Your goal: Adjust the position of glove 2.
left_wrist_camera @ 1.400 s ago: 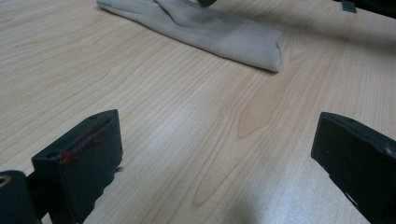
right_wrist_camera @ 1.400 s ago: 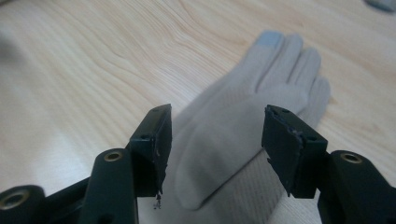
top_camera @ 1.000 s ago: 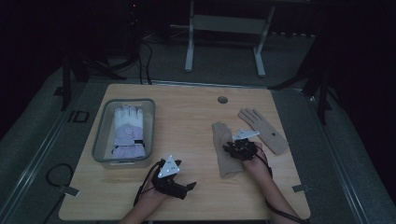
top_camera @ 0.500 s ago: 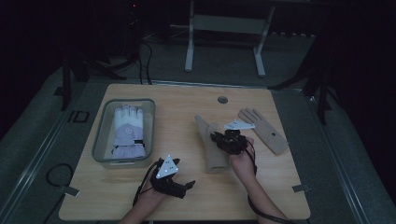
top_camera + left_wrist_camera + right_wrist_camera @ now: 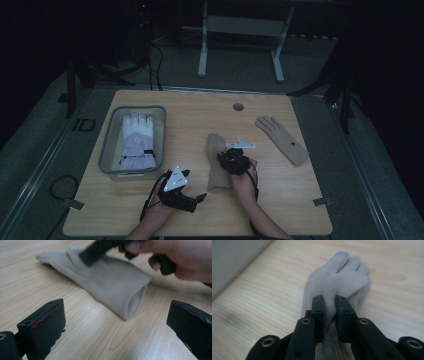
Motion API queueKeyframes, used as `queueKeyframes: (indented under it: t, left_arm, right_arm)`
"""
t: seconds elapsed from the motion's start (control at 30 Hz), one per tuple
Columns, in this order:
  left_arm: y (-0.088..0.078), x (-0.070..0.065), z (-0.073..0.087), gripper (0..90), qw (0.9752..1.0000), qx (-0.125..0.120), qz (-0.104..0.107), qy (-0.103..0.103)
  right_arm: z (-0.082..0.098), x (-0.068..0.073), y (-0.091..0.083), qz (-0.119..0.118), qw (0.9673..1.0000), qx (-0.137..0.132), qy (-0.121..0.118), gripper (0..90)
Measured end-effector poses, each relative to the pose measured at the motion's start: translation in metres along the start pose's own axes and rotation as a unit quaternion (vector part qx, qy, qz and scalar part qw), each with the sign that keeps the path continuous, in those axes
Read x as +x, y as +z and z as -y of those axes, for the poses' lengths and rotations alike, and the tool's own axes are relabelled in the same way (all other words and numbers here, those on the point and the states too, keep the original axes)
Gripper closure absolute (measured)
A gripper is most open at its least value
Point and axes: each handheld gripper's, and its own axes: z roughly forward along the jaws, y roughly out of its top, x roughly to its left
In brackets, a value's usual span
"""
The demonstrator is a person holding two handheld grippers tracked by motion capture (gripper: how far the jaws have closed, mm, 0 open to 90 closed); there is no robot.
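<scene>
The beige glove (image 5: pixel 218 161) lies on the bench (image 5: pixel 200 107) near its middle, cuff toward the person and fingertips pointing away. The right tongs (image 5: pixel 329 312) pinch a fold of its fabric between the pads, which have just eased apart a little with the cloth between them; in the high view these tongs (image 5: pixel 231 159) sit over the glove's right edge. The left tongs (image 5: pixel 117 322) rest on the bench just left of the glove's cuff, spread wide with nothing between them, facing the open cuff. A second beige glove (image 5: pixel 282 140) lies flat to the right of the first, well apart. A grey tray (image 5: pixel 107 150) stands to its left, holding a white glove (image 5: pixel 136 141).
</scene>
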Motion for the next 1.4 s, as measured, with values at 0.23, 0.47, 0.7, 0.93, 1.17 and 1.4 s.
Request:
queueKeyframes:
  t: [0.23, 0.47, 0.7, 0.93, 1.17, 1.4]
  left_arm:
    - [-0.001, 0.002, 0.002, 2.2, 1.0, 0.001, -0.002, 0.005]
    - [-0.003, 0.006, 0.003, 2.2, 1.0, -0.008, 0.003, -0.005]
    - [-0.001, 0.008, 0.005, 2.3, 1.0, 0.0, 0.006, -0.006]
    - [0.002, 0.007, 0.006, 2.2, 0.9999, 0.012, 0.005, -0.003]
    - [0.003, 0.007, 0.006, 2.2, 0.9999, 0.009, 0.005, -0.006]
    - [0.002, 0.007, 0.006, 2.3, 0.9999, 0.003, 0.007, -0.006]
  right_arm:
    - [0.011, 0.005, 0.015, -0.012, 0.9985, 0.024, -0.048, 56.3]
    - [0.002, -0.006, -0.006, -0.029, 0.998, 0.0, -0.055, 52.9]
    - [-0.005, -0.061, -0.034, -0.006, 0.999, -0.016, -0.042, 53.0]
    - [-0.007, -0.121, -0.059, 0.035, 0.9988, -0.031, -0.014, 53.3]
    - [-0.005, -0.164, -0.071, 0.065, 0.9974, -0.031, 0.009, 53.0]
    - [-0.011, -0.192, -0.067, 0.072, 0.9972, -0.02, -0.003, 50.9]
